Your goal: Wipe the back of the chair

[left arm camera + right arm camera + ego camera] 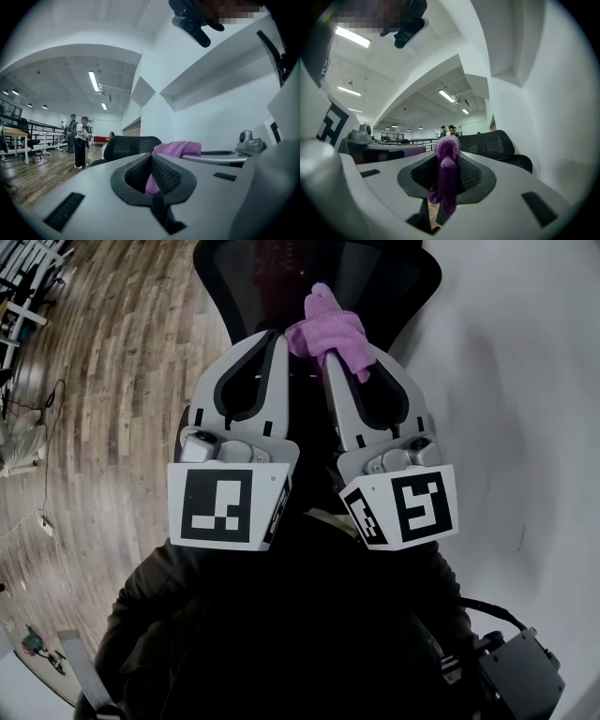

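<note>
The black mesh chair back [375, 277] is at the top of the head view, just beyond both grippers, which are held side by side and point at it. My right gripper [330, 351] is shut on a purple cloth [328, 326], which bunches above its tips against the mesh. In the right gripper view the cloth [446, 171] hangs between the pads, with the chair [492, 143] behind it. My left gripper [273, 335] is shut, with its tips beside the cloth. In the left gripper view the cloth [180, 147] lies just right of its jaws and the chair [129, 145] stands behind.
Wooden floor [112, 381] stretches to the left, with cables and desks [23, 296] at its edge. A white wall [525, 381] rises close on the right. Two people [78, 138] stand far off. A grey device [520, 676] sits at the lower right.
</note>
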A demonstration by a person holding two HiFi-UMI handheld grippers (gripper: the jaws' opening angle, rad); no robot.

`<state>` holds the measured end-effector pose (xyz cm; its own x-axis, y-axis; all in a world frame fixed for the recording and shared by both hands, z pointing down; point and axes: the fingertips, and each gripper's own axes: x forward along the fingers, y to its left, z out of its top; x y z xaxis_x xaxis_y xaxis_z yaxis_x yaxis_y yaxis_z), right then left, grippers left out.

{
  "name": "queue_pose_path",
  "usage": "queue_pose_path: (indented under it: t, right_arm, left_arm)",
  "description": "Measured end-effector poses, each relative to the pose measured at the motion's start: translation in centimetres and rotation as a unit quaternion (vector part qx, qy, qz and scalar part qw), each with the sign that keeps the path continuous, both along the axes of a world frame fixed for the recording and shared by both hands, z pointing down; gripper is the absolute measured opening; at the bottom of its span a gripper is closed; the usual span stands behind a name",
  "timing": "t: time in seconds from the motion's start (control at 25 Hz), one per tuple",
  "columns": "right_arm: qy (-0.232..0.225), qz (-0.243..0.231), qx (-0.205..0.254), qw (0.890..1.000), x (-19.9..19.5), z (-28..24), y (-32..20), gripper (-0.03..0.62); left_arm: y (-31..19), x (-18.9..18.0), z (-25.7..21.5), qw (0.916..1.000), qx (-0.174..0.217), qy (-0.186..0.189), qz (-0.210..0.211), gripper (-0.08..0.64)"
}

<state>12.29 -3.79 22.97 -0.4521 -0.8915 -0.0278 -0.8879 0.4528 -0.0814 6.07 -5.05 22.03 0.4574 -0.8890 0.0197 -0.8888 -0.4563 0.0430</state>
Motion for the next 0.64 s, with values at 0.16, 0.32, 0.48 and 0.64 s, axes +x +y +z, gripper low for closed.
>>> queue_pose_path:
  t: [0.16,0.32,0.48,0.64]
  right_arm:
    - [-0.006,-0.006,0.002,1.000,-0.6,-0.5,0.3,0.095]
    - [-0.009,-0.015,0.001,1.000,-0.7,-0.1,0.2,0.095]
    - [-0.010,-0.017,0.003,1.000,-1.9,-0.5,0.4,0.095]
    - [-0.011,-0.021,0.003,1.000,-2.7,-1.5,0.2,0.095]
  left_arm:
    - [0.3,-0.4,-0.4,1.0000,0.001,-0.002,0.000,0.009]
    - [0.2,-0.4,0.1,0.9998,0.009,-0.016,-0.002,0.009]
    - [0.5,-1.4,-0.3,1.0000,0.002,-0.004,-0.003,0.009]
    - [0.4,-1.9,-1.3,1.0000,-0.002,0.000,-0.004,0.009]
